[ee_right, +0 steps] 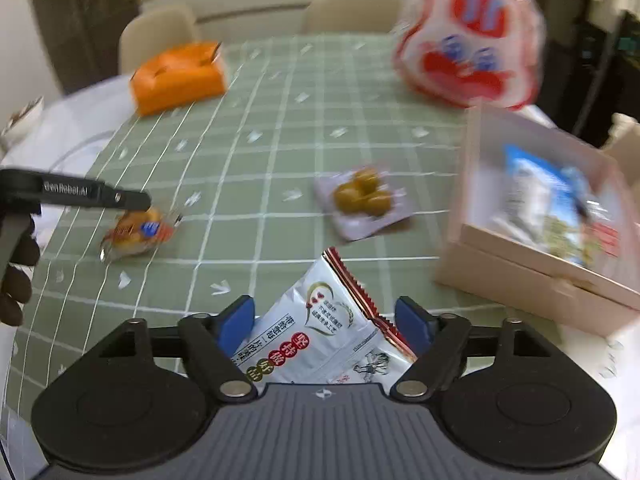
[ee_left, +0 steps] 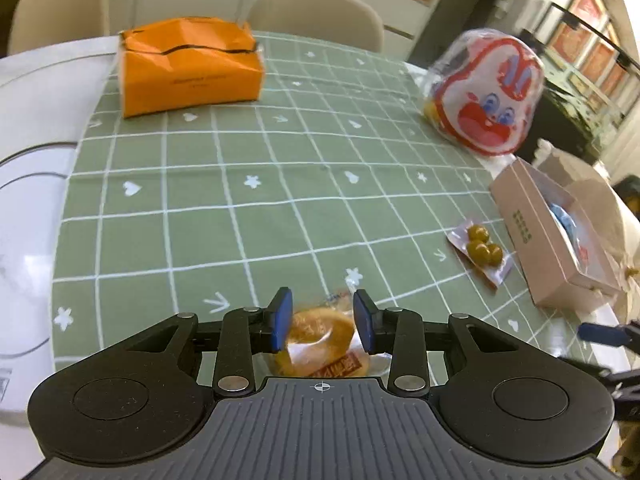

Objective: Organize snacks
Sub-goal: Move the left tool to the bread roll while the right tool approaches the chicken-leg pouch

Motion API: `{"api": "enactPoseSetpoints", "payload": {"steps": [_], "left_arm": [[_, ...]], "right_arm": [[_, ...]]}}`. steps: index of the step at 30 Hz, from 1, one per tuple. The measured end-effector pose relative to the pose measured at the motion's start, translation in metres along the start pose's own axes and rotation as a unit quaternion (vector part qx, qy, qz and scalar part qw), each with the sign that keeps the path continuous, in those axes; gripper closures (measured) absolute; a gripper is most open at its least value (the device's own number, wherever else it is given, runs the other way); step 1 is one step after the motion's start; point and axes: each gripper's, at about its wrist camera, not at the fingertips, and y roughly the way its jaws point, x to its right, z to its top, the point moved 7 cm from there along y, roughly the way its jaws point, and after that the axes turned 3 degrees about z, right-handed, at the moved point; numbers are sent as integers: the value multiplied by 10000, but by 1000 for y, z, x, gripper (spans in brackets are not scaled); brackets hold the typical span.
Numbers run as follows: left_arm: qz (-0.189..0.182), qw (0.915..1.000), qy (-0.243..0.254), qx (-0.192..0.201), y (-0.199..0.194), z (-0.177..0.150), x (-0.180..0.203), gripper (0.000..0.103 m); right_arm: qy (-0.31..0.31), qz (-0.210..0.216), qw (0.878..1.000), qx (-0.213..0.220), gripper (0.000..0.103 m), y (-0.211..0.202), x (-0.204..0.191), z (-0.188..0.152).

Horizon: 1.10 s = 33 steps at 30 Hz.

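Observation:
My left gripper (ee_left: 322, 326) stands with its blue pads on either side of a ring-shaped pastry in clear wrap (ee_left: 320, 338) on the green checked cloth; the jaws touch or nearly touch it. From the right wrist view the same pastry (ee_right: 136, 232) lies under the left gripper (ee_right: 150, 230). My right gripper (ee_right: 326, 324) is open around a white snack packet with red trim (ee_right: 332, 332), the pads apart from it. A packet of green olives (ee_left: 482, 250) (ee_right: 362, 198) lies mid-table. A pink open box (ee_left: 556, 240) (ee_right: 540, 216) holds a blue-white packet (ee_right: 552, 200).
An orange tissue pack (ee_left: 190, 70) (ee_right: 178, 76) sits at the far left. A red-and-white rabbit-face bag (ee_left: 490, 94) (ee_right: 472, 36) stands at the far right behind the box. Beige chairs (ee_left: 320, 10) line the far edge. The white tabletop (ee_left: 28, 208) shows left of the cloth.

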Motion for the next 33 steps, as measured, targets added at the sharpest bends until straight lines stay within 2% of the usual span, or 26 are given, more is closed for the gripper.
{"api": "enactPoseSetpoints", "payload": {"steps": [7, 11, 16, 22, 25, 28, 33], "left_arm": [[-284, 9976, 572, -276, -5, -17, 31, 64], [-482, 9960, 603, -457, -11, -35, 44, 64], [-887, 9895, 770, -837, -12, -65, 70, 64], [-1223, 9817, 1130, -923, -15, -81, 104, 64], [-1405, 9813, 1105, -717, -28, -77, 105, 64], [-1226, 9882, 817, -411, -43, -67, 88, 64], [-590, 9956, 595, -422, -55, -66, 51, 64]], "right_arm": [[557, -793, 9948, 308, 25, -29, 27, -33], [1038, -653, 9924, 33, 25, -33, 32, -65], [1920, -522, 9800, -103, 25, -32, 34, -97], [2266, -793, 9708, -35, 22, -42, 28, -119], [2301, -848, 9695, -9, 21, -43, 26, -121], [2415, -866, 9665, 104, 20, -43, 28, -120], [2429, -1057, 9639, 257, 16, -41, 24, -120]]}}
